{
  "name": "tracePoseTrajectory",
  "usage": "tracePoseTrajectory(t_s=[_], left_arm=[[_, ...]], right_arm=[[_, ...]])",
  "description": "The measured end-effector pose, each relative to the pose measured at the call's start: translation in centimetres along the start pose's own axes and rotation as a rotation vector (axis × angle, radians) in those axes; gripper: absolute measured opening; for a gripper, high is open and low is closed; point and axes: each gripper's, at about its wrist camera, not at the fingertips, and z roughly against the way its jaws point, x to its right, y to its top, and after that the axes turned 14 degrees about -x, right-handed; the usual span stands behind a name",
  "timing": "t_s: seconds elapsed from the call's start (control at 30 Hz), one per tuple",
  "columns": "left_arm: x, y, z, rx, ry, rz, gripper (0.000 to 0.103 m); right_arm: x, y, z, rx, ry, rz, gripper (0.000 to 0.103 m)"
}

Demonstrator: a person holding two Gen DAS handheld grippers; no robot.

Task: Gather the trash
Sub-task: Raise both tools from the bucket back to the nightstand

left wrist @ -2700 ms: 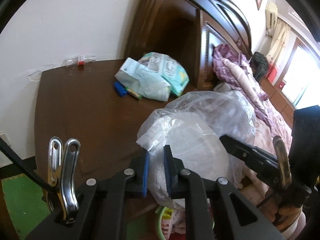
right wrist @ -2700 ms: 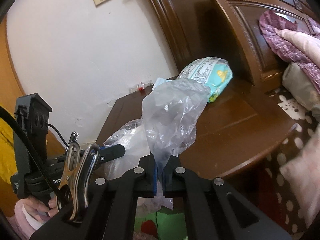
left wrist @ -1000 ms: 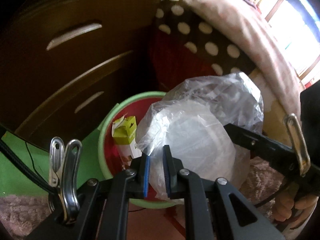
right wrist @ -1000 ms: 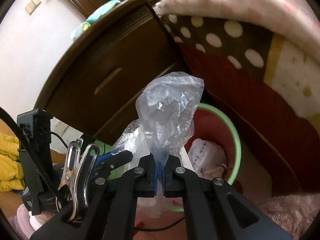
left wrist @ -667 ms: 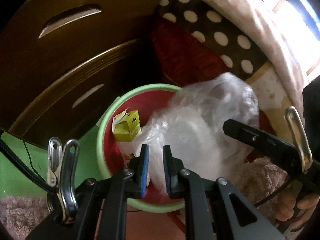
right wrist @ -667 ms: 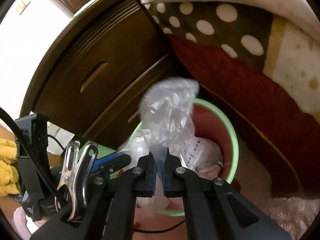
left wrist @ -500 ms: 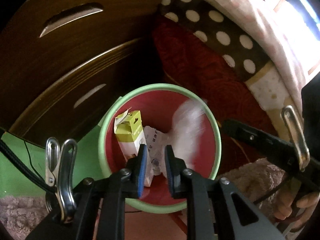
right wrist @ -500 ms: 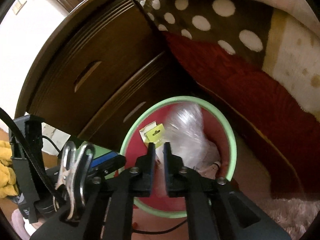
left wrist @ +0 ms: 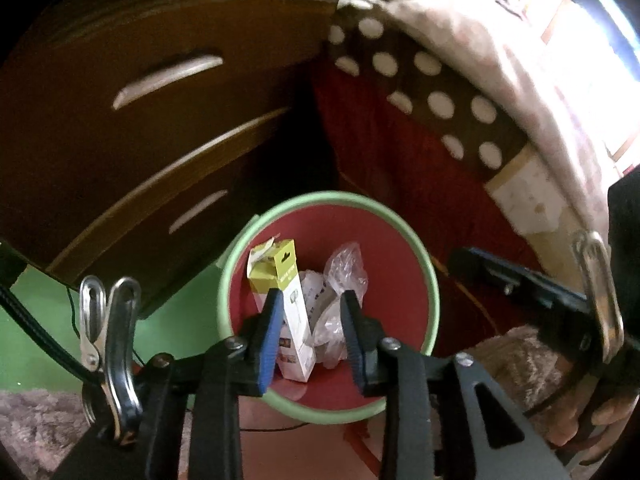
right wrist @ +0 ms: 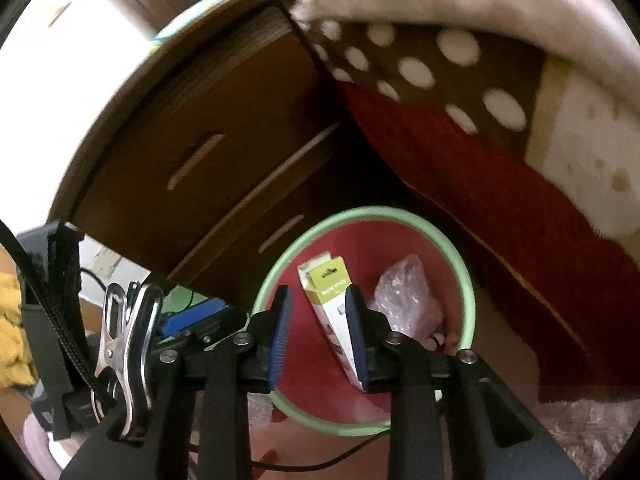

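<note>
Both grippers, left (left wrist: 308, 312) and right (right wrist: 318, 314), jaws just opened, empty; plastic bag (left wrist: 344, 272) in bin (left wrist: 430, 280), partly hidden behind carton (left wrist: 280, 280).

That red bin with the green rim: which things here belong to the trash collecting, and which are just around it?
Part of the job:
- bin
- clear plastic bag inside it
- yellow-green carton inside it
- left gripper and right gripper, jaws open and empty

Just around:
- wooden drawers
- polka-dot bedding
- fluffy rug
</note>
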Motion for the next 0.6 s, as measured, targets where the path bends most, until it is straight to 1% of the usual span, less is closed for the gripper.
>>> tracePoseTrajectory(t_s=[0.03, 0.23, 0.4, 0.6], left_arm=[[0.0, 0.0, 0.8, 0.017, -0.004, 0.001, 0.035], [-0.1, 0.2, 4.5, 0.089, 0.0, 0.016, 0.041], [-0.3, 0.4, 7.7, 0.151, 0.003, 0.028, 0.042], [-1.0, 1.0, 11.8, 0.216, 0.022, 0.042, 0.042]], right_arm=[[-0.5, -0.1, 0.5, 0.011, 0.002, 0.022, 0.03], [-3.4, -0.5, 3.4, 0.082, 0.031, 0.131, 0.033], [-6.1, -0.1, 6.4, 0.137, 0.066, 0.209, 0.033], [-8.6, 1.2, 9.2, 0.18, 0.114, 0.256, 0.034]])
